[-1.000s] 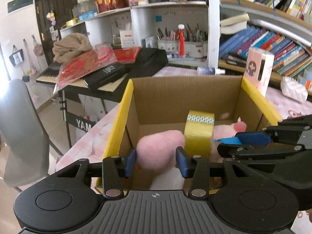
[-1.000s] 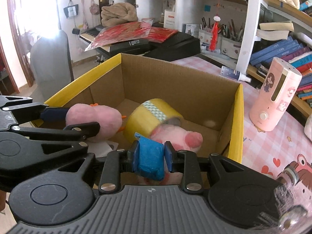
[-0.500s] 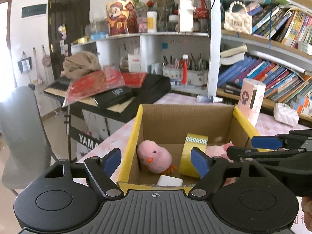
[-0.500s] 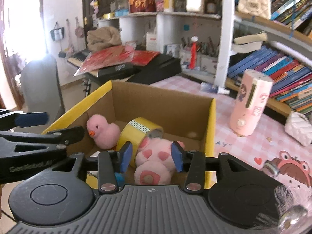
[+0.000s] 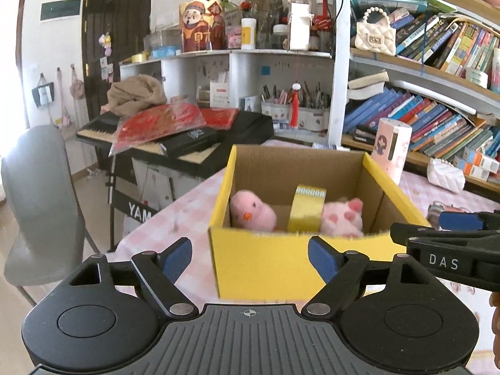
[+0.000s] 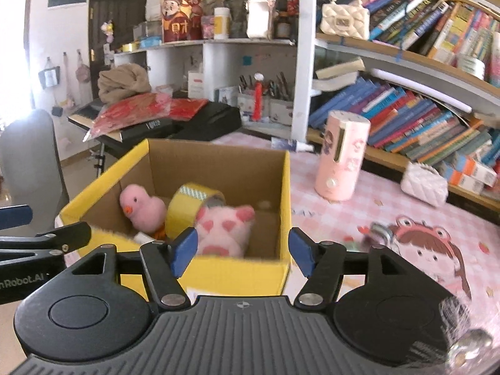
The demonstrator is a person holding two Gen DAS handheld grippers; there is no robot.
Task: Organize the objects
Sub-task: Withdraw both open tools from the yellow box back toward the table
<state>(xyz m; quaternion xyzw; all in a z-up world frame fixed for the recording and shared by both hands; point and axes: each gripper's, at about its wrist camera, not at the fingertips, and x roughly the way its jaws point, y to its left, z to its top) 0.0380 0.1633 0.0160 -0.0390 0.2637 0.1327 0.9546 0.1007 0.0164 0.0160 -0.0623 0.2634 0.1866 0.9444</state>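
Pink checked table [image 6: 359,218], shelves behind; box [image 5: 265,259] blocks my left gripper [image 5: 250,257] and right gripper [image 6: 242,251], both opening, empty.

pink checked table [image 6: 359,218] with yellow cardboard box [image 6: 237,273], pink cylinder [image 6: 340,156], white quilted pouch [image 6: 423,184]

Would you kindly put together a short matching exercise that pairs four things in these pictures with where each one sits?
Things:
1. pink duck plush
2. yellow tape roll
3. pink pig plush
4. pink cylinder with a cartoon girl

Places:
A. outside the box, standing on the tablecloth
B. in the box, between the two plush toys
C. in the box, by its left wall
D. in the box, right of the tape

Pairs: 1-C, 2-B, 3-D, 4-A
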